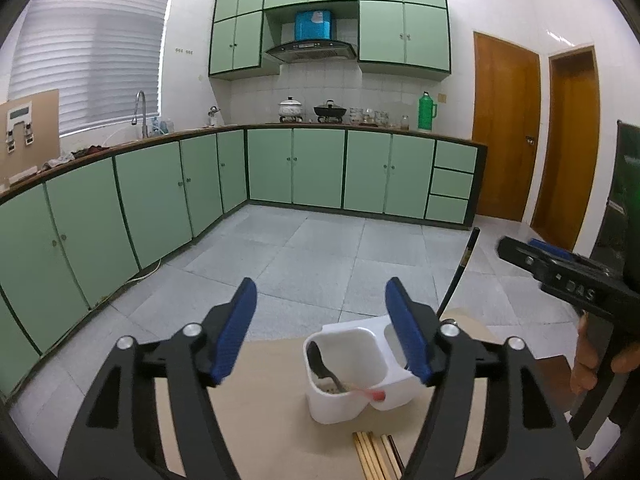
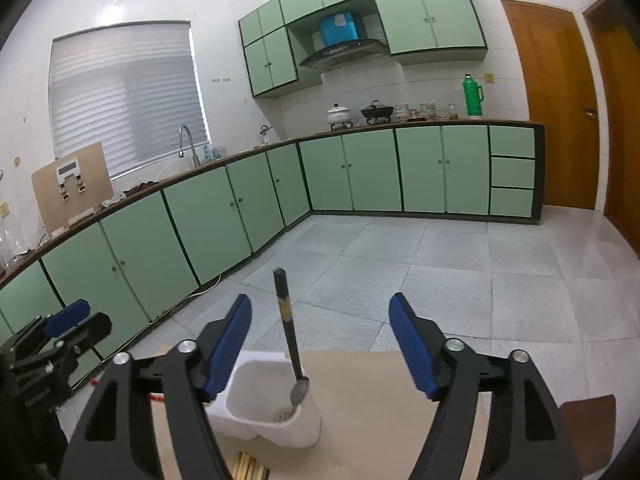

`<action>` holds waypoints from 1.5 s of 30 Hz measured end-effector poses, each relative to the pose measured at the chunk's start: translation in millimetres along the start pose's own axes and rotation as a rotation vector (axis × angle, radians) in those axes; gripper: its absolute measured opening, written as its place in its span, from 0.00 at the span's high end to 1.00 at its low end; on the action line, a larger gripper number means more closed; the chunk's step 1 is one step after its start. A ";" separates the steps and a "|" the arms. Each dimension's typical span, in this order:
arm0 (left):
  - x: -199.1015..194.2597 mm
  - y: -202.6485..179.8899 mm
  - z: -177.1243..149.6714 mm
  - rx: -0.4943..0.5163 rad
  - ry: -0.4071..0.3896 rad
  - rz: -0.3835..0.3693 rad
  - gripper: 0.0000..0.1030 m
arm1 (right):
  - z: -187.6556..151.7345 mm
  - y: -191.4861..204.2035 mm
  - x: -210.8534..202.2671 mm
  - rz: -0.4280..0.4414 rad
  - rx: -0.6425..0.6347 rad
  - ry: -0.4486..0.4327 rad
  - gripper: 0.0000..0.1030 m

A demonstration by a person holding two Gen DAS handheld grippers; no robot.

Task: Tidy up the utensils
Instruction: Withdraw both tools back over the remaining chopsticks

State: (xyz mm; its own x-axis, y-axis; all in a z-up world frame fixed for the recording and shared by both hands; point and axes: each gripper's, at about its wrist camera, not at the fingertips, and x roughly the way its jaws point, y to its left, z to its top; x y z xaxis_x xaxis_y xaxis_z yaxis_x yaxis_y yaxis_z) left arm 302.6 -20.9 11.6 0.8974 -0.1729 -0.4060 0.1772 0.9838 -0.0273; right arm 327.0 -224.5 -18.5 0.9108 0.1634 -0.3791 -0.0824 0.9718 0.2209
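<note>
Tabletop bears the white utensil holder just ahead of both released, empty claws.

white holder, blue-padded tongs, green cabinets

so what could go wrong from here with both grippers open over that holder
1. The long black-handled spoon leans steeply out of the white utensil holder; a bump from the right gripper could tip it out or topple the holder.
2. The chopsticks lie right against the holder's base, so the left gripper reaching for them might shove the holder.
3. The two grippers are close together and could collide.
</note>
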 end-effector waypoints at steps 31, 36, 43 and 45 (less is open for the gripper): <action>-82.8 1.6 -188.3 -0.011 0.252 0.051 0.27 | -198.2 30.7 -101.4 -0.044 -0.076 0.233 0.19; -85.2 -2.8 -214.4 -0.006 0.306 0.055 0.27 | -221.5 35.5 -104.7 -0.046 -0.070 0.283 0.19; -86.3 -4.4 -235.5 -0.003 0.371 0.060 0.27 | -251.3 49.1 -105.1 -0.040 -0.135 0.360 0.19; -88.3 -4.7 -236.3 -0.003 0.366 0.065 0.27 | -256.1 52.5 -105.0 -0.039 -0.147 0.370 0.19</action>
State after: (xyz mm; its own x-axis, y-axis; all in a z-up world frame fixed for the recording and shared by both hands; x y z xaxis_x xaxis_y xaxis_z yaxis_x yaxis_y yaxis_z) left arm 127.0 0.9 -168.2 0.7028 -0.0824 -0.7066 0.1230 0.9924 0.0066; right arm 123.5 -147.1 -197.3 0.7097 0.1498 -0.6884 -0.1317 0.9881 0.0793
